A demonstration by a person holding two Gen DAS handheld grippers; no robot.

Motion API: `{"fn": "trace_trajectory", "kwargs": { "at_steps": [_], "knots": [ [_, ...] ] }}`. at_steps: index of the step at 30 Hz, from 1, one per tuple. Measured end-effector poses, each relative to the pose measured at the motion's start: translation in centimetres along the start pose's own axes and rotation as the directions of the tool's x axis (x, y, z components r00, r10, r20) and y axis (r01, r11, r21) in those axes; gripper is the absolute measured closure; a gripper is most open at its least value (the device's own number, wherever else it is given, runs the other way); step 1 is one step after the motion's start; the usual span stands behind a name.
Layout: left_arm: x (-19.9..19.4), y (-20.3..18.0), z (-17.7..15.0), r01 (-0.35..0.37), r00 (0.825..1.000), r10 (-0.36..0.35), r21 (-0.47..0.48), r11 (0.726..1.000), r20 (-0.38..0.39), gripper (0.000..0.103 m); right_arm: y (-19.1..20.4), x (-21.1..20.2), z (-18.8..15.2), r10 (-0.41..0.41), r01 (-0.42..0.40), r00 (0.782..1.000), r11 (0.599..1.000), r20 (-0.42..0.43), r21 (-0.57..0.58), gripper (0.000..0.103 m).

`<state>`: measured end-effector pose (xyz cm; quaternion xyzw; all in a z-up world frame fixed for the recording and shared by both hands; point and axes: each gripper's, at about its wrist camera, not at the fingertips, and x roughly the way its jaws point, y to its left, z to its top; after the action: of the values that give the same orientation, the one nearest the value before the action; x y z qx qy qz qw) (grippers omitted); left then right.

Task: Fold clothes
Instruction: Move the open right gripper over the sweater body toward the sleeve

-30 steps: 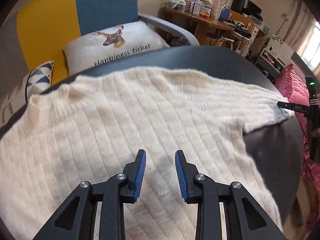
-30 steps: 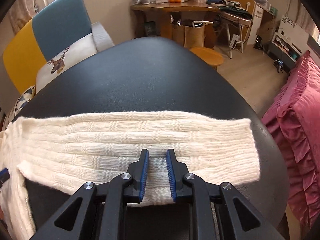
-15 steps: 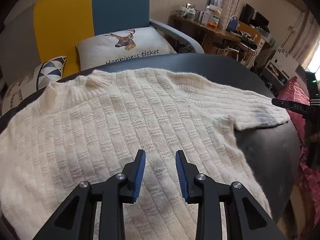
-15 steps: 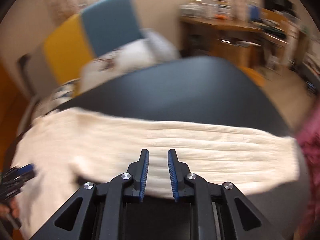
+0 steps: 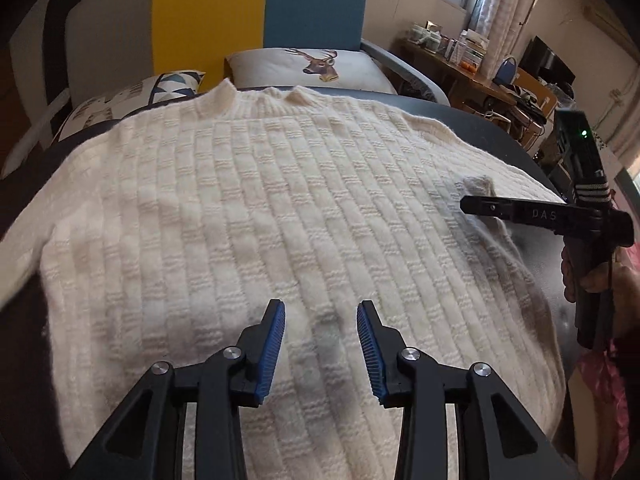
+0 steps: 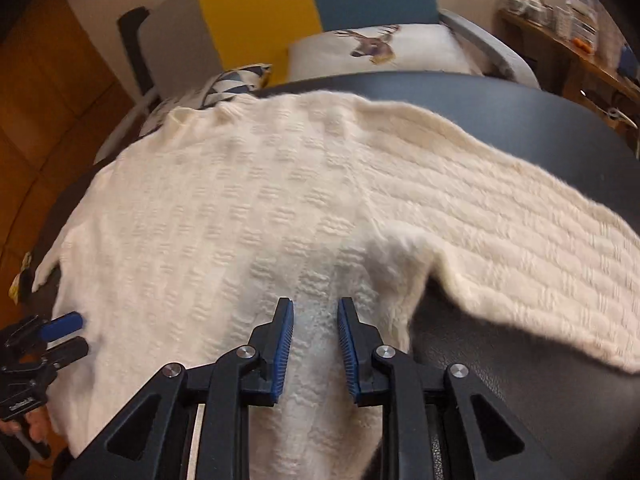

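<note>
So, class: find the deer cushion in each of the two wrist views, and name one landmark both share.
Left wrist view: deer cushion at top centre, behind the sweater's collar.
Right wrist view: deer cushion at top, right of centre.
Shared landmark: the yellow-and-blue chair back directly behind it.

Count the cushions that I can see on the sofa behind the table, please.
2. The deer cushion lies on the seat beside the grey armrest. The triangle-pattern cushion lies to its left, partly hidden behind the white sweater. Others may be hidden behind the table.
</note>
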<state>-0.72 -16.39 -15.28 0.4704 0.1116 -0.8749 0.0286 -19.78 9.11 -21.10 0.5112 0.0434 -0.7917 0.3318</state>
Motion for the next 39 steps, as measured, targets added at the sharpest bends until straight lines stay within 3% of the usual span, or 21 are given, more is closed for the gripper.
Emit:
{"fn": "trace_trajectory", "kwargs": {
  "at_steps": [5, 10, 13, 17, 21, 25, 29, 33, 35, 39],
  "knots": [
    [0.3, 1.9, -1.4, -0.042, 0.999, 0.042, -0.043, 0.998, -0.011, 0.06, -1.2, -1.2, -0.6, 0.014, -0.018, 0.999, 0.995, 0.05, 0.095, 0.081],
    [-1.5, 2.1, -2.9, -0.058, 0.998, 0.059, -0.028, 0.998, 0.031, 0.059, 1.4, -4.0, -3.3, 0.051, -0.053, 0.996, 0.998, 0.072, 0.026, 0.078],
    [-2.2, 2.3, -4.0, -0.063, 0.998, 0.063, -0.014, 0.998, 0.032, 0.058, 1.7, -4.0, -5.2, -0.043, 0.043, 0.999, 0.999, 0.027, 0.022, 0.078],
    [-2.1, 2.9, -5.6, -0.092, 0.996, 0.092, 0.002, 0.996, 0.015, 0.056, 1.1, -3.8, -6.9, -0.069, 0.068, 0.997, 0.998, 0.034, 0.017, 0.078],
    [-2.5, 2.8, -6.5, -0.108, 0.994, 0.108, 0.031, 0.994, 0.019, 0.056, 0.2, -4.8, -6.6, -0.045, 0.041, 0.998, 0.994, 0.041, 0.098, 0.078],
    [-4.7, 3.7, -6.6, -0.059, 0.997, 0.061, -0.035, 0.998, 0.053, 0.056, 2.8, -6.5, -8.1, 0.017, -0.019, 0.998, 1.0, 0.059, 0.024, 0.078],
    [-6.3, 5.8, -7.5, -0.069, 0.994, 0.078, -0.124, 0.99, 0.076, 0.055, 5.9, -7.4, -10.4, 0.053, -0.051, 0.998, 0.997, 0.032, -0.055, 0.078],
    [-5.1, 8.1, -8.8, -0.097, 0.995, 0.099, -0.178, 0.979, 0.0, 0.055, 7.0, -6.1, -12.1, -0.005, 0.004, 1.0, 0.996, -0.01, -0.089, 0.078],
    [-5.4, 8.7, -9.2, -0.066, 0.997, 0.071, -0.199, 0.978, 0.02, 0.055, 7.0, -5.9, -12.0, -0.013, 0.012, 1.0, 0.997, -0.001, -0.082, 0.078],
    [-6.2, 9.7, -8.8, -0.012, 0.999, 0.023, -0.27, 0.963, 0.038, 0.055, 0.8, -8.8, -12.7, 0.039, -0.059, 0.992, 0.985, 0.123, 0.16, 0.078]
  ]
}}
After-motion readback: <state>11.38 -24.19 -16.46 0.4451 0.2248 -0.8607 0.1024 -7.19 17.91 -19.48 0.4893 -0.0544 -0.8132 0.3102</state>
